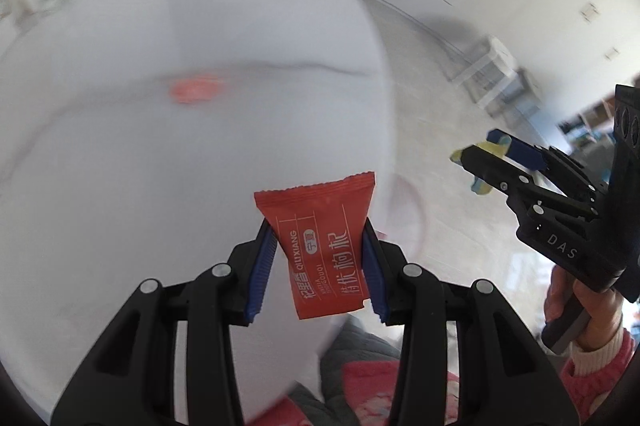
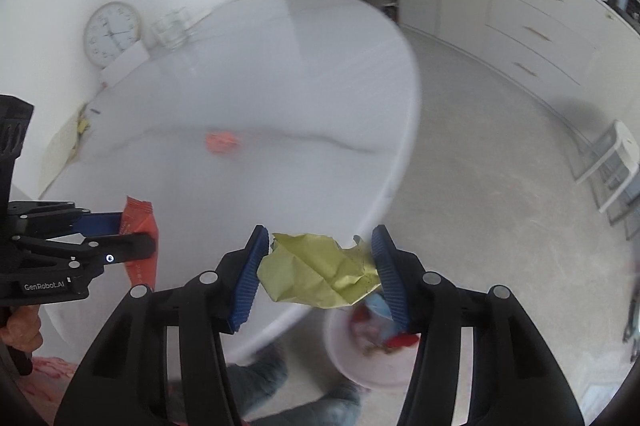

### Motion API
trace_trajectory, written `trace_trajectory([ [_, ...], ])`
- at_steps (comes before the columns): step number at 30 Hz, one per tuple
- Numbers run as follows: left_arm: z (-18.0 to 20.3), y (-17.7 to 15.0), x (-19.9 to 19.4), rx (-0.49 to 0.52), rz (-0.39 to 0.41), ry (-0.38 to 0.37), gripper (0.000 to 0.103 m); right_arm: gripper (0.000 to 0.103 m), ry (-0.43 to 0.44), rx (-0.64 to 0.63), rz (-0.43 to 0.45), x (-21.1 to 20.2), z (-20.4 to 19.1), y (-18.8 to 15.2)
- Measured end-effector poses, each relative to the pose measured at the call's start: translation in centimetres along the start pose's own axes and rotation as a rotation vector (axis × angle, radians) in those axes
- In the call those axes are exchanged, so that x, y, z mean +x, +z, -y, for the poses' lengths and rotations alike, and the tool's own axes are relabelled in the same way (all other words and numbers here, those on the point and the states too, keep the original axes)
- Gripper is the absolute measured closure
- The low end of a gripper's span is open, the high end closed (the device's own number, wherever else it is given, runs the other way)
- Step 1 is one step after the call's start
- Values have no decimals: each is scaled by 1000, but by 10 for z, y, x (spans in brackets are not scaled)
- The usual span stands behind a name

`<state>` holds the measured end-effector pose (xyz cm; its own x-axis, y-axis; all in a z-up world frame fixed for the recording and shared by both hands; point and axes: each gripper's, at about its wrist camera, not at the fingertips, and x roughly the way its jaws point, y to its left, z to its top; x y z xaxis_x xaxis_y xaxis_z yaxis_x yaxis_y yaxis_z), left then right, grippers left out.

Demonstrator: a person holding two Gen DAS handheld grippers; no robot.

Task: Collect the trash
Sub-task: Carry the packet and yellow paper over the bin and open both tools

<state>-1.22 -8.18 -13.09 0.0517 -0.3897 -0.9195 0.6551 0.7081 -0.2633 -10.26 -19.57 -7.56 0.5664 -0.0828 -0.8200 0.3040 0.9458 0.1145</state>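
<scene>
My left gripper (image 1: 320, 262) is clamped on a flat orange-red foil snack packet with white printing (image 1: 324, 246), its ribbed blue pads (image 1: 264, 266) pressing the packet's two side edges so the packet stands up between them, above the near edge of the round white table (image 1: 160, 66). My right gripper (image 2: 318, 266) is clamped on a crumpled yellow-green paper wrapper (image 2: 316, 274), squeezed between its blue pads (image 2: 250, 270) beside the table's rim. From the left camera I see that same right gripper off to the right, carried in my hand (image 1: 588, 310) with a pink and white knitted cuff (image 1: 596, 370), a bit of yellow showing between its fingertips. Below the yellow wrapper, on the pale floor (image 2: 500, 186), stands a round white waste bin (image 2: 376, 358) with red and blue scraps already inside. One more small orange-pink piece of trash (image 2: 222, 142) lies blurred near the middle of the table, well apart from both grippers. A round white wall clock (image 2: 112, 32) leans at the table's far side.
</scene>
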Motion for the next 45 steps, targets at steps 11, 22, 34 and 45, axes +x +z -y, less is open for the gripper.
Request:
trace_trajectory([
  [11, 134, 3, 112, 122, -120, -49, 62, 48, -35, 82, -6, -40, 111, -51],
  [22, 154, 5, 124, 94, -114, 41, 62, 47, 26, 48, -1, -39, 128, -51],
  [34, 150, 4, 103, 86, -90, 91, 21, 47, 45, 65, -5, -34, 125, -53],
  [45, 104, 0, 16, -13, 93, 215, 12, 46, 102, 42, -46, -5, 101, -57],
])
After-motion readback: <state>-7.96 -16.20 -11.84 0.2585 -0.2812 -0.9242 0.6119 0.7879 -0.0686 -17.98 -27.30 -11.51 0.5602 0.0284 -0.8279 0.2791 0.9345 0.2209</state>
